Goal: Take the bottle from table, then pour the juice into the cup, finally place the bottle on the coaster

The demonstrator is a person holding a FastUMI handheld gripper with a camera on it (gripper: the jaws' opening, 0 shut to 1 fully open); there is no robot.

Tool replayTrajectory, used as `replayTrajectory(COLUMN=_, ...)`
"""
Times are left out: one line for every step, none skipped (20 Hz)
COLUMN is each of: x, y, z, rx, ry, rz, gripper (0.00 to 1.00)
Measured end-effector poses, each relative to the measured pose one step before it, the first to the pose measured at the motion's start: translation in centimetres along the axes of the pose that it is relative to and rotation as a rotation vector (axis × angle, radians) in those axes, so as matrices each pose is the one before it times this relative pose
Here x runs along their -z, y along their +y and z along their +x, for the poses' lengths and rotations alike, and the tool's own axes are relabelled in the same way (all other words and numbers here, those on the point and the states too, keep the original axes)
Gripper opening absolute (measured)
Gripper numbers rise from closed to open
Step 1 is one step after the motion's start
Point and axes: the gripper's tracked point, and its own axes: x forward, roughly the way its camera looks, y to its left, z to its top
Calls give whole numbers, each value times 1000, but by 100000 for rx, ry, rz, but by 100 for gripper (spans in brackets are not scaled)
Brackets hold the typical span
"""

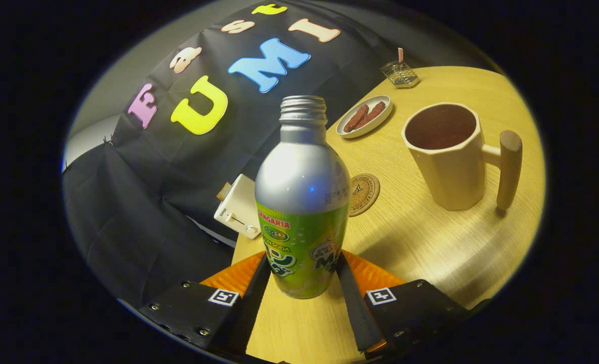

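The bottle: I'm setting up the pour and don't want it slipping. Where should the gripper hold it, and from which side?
Grip the bottle on its straight lower body, coming in level from the near side, as the gripper is placed now. Its fingers flank the labelled section, seemingly touching. The walls there are parallel; the shoulder tapers toward the uncapped neck, and the bottle stands upright.

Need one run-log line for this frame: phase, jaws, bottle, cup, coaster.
phase: grasp | gripper jaws shut on bottle | bottle upright, uncapped | cup beyond, to the right | coaster bare, beside the bottle

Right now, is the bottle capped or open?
Open: the bottle shows bare neck threads with no cap, between the gripper fingers.
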Motion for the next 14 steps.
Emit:
replayTrajectory(x=-50, y=-68, z=63, rx=-172, ry=5, rz=2242, gripper=77)
replayTrajectory(x=8, y=-10, z=11, rx=-22, ry=79, rz=2203, gripper=77)
replayTrajectory(x=-144, y=-35, z=-57, rx=28, ry=150, rz=1946, gripper=77)
replayTrajectory(x=66, y=-81, z=-11, rx=125, ry=16, rz=1734, gripper=77)
replayTrajectory(x=-117, y=-82, z=78, rx=85, ry=-11, rz=2050, gripper=77)
replayTrajectory(x=-6, y=1, z=-42, rx=-150, ry=-3, rz=2314, gripper=77)
replayTrajectory(x=-209, y=-75, z=20, rx=-117, ry=-212, rz=2341, gripper=77)
replayTrajectory(x=-70, y=-272, z=-88, rx=-154, ry=-320, rz=2228, gripper=77)
replayTrajectory(x=-185, y=-291, z=-125, rx=1, ry=-143, rz=1901, gripper=77)
replayTrajectory(x=-39, y=-252, z=-172, rx=90, ry=6, rz=1635, gripper=77)
replayTrajectory(x=-163, y=-135, z=-29, rx=-121, ry=113, rz=1751, gripper=77)
replayTrajectory(x=-164, y=24, z=12, rx=-280, ry=25, rz=2005, gripper=77)
replayTrajectory(x=-144, y=58, z=98, rx=-533, ry=26, rz=2153, gripper=77)
replayTrajectory(x=-124, y=119, z=6, rx=-597, ry=77, rz=2204, gripper=77)
